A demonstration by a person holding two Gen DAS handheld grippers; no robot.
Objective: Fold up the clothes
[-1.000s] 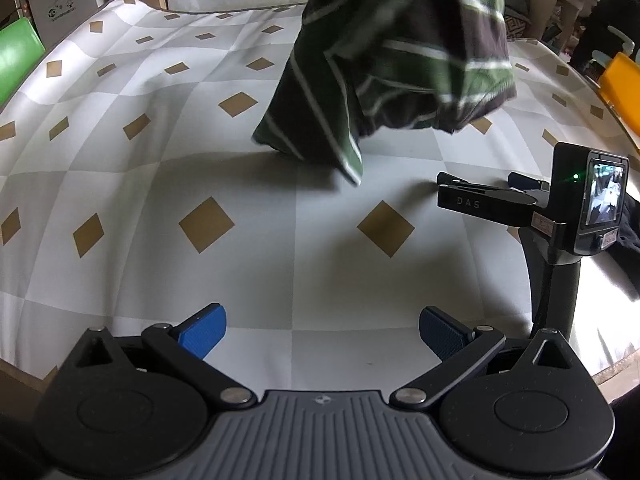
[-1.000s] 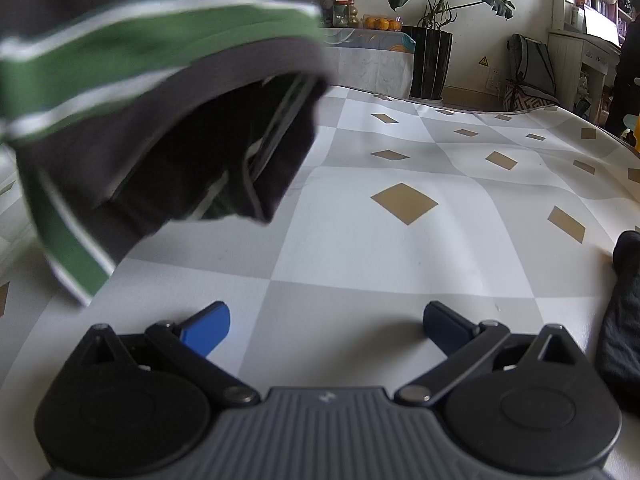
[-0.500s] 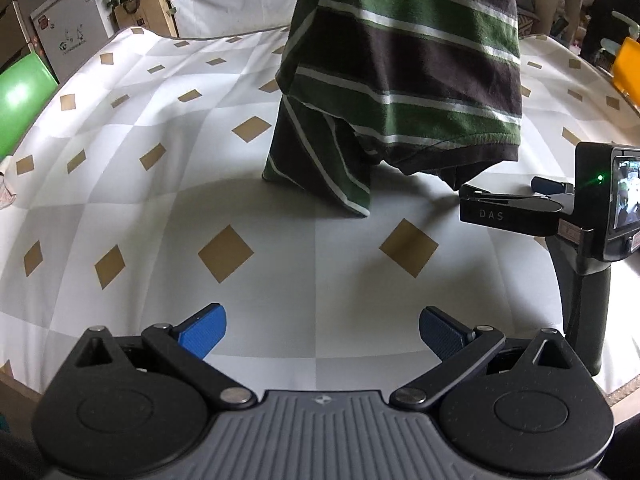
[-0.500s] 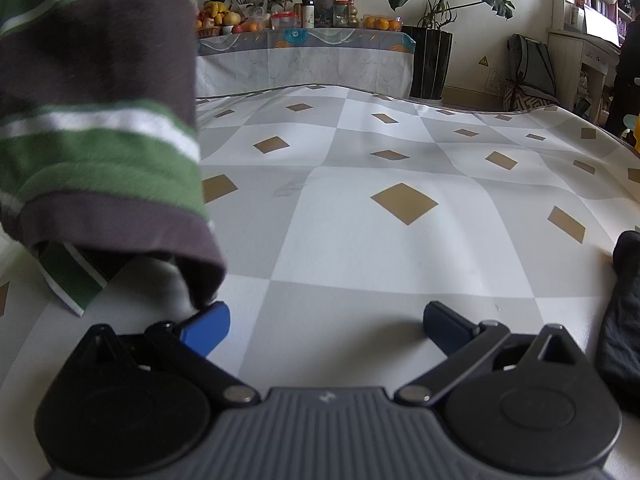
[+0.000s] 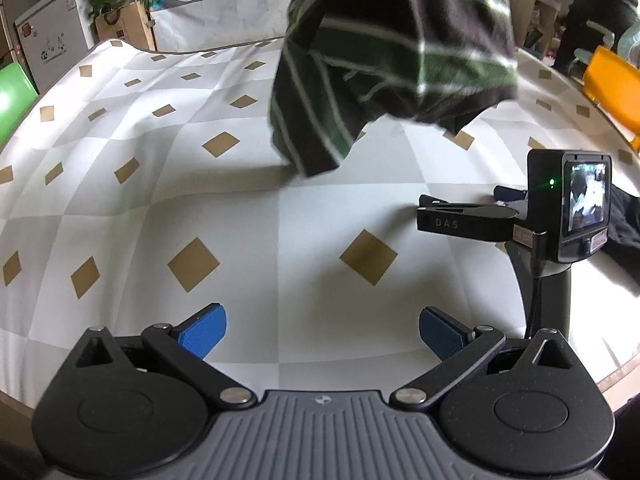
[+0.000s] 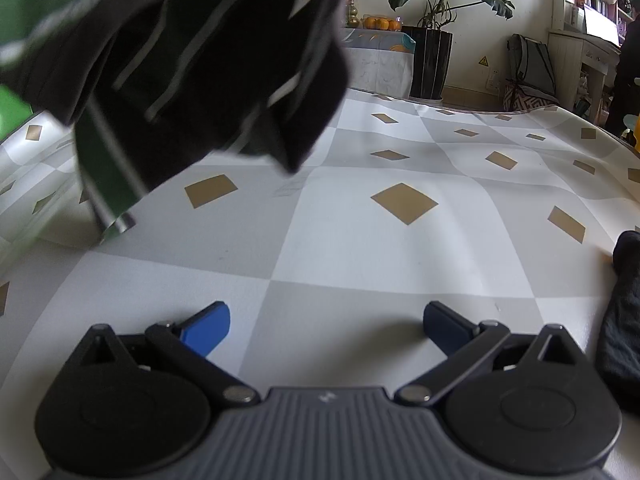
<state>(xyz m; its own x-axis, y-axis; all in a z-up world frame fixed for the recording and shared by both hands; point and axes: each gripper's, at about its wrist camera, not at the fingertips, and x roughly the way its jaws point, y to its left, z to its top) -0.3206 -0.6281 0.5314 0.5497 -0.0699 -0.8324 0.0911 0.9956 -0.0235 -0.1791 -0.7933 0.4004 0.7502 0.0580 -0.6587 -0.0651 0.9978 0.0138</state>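
Observation:
A dark shirt with green and white stripes (image 5: 392, 40) hangs in the air above the far half of the table, blurred by motion; what holds it is out of frame. Its lowest hem (image 5: 316, 160) hovers just over the cloth. In the right wrist view the shirt (image 6: 180, 60) fills the upper left. My left gripper (image 5: 322, 330) is open and empty low over the table's front. My right gripper (image 6: 326, 326) is open and empty too; its camera unit (image 5: 568, 208) shows at the right of the left wrist view.
The table carries a white and grey checked cloth (image 5: 200, 200) with tan diamonds. A dark garment (image 6: 624, 312) lies at the right edge. A green chair (image 5: 16, 96) stands left, a yellow chair (image 5: 612, 84) and a person (image 5: 596, 12) far right.
Half a second ago the shirt hung straight down with its hem near the cloth; now it has swung up and bunched, blurred. Both grippers stay open in place.

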